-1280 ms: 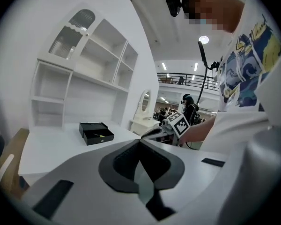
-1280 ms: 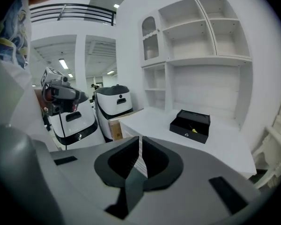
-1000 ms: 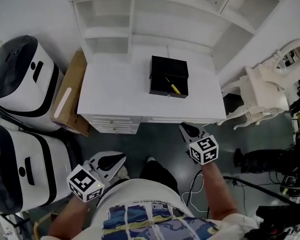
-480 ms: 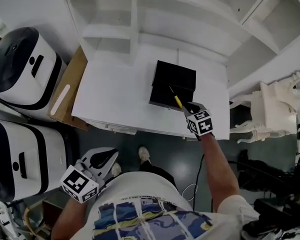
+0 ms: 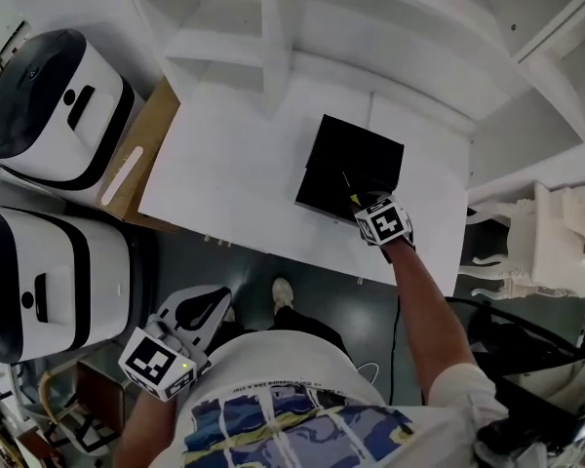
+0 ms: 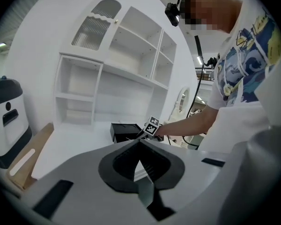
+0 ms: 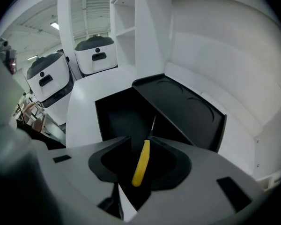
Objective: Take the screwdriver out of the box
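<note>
An open black box [image 5: 354, 154] sits on the white desk [image 5: 234, 183], its lid [image 7: 182, 108] laid back. Inside the box [image 7: 122, 118] a screwdriver with a yellow handle [image 7: 141, 163] lies slanted, thin shaft pointing away; the handle [image 5: 353, 199] also shows from the head view. My right gripper [image 5: 361, 203] hangs over the box's near edge, pointing steeply down. Its jaws are opening, and in the right gripper view the handle lies between the fingertips of this gripper [image 7: 139, 142] without being pressed. My left gripper [image 5: 222, 294] is low beside my body, well short of the desk, fingertips together and empty [image 6: 140, 143].
Two white-and-black machines [image 5: 54, 100] [image 5: 39, 281] stand left of the desk, with a cardboard sheet [image 5: 141, 154] leaning between. White shelving [image 5: 273, 27] rises behind the desk. A white ornate chair [image 5: 556, 232] and cables lie to the right. My foot [image 5: 283, 294] is on the dark floor.
My right gripper has moved from below the desk's front edge up over the box and down towards the screwdriver, and its jaws have spread. The left gripper stayed low at the left.
</note>
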Tool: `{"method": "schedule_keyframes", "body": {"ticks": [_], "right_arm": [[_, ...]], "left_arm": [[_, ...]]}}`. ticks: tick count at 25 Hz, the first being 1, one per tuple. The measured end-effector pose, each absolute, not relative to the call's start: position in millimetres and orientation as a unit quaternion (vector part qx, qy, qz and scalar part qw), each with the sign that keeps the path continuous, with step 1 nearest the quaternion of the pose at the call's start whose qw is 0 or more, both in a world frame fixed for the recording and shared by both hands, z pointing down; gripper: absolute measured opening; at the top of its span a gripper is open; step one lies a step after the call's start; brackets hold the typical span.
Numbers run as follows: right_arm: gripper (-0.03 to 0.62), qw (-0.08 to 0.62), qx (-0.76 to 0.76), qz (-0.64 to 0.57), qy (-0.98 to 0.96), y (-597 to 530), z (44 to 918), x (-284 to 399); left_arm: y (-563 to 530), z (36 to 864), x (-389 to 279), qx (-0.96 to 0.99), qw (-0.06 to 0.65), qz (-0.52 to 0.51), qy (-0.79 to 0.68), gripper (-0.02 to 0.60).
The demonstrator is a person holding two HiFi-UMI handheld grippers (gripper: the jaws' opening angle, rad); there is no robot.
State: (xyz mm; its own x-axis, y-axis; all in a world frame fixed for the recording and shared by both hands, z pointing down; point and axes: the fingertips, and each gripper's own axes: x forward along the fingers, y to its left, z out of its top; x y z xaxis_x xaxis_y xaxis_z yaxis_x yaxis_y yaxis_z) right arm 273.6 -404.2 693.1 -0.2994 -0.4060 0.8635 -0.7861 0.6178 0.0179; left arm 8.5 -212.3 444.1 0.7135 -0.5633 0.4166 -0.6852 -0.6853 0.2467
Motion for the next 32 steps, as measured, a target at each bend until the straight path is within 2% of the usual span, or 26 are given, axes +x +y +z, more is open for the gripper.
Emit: {"method": "schedule_keyframes", "body": {"ticks": [13,17,20,32], "right_arm": [[0.139,0.566,0.354,0.247,-0.702,-408.5,727.7,287.4],[0.133,0.574,0.343,0.245,-0.702,-412.5,744.1,282.3],[0.132,0.605,0.347,0.244,-0.674,-407.4,735.5,288.4],[0.092,0.600,0.332,0.230,-0.690,-403.8,741.7,277.9]], "left_arm": [[-224.5,444.2,10.1,0.892,0.197,0.168,-0.372,0.012],[-224.2,445.7,5.8,0.888,0.199,0.168,-0.378,0.012],[-223.3,447.6,4.3,0.887,0.199,0.170,-0.380,0.012],[-225.5,447.7,-10.0,0.887,0.199,0.165,-0.382,0.012]]}}
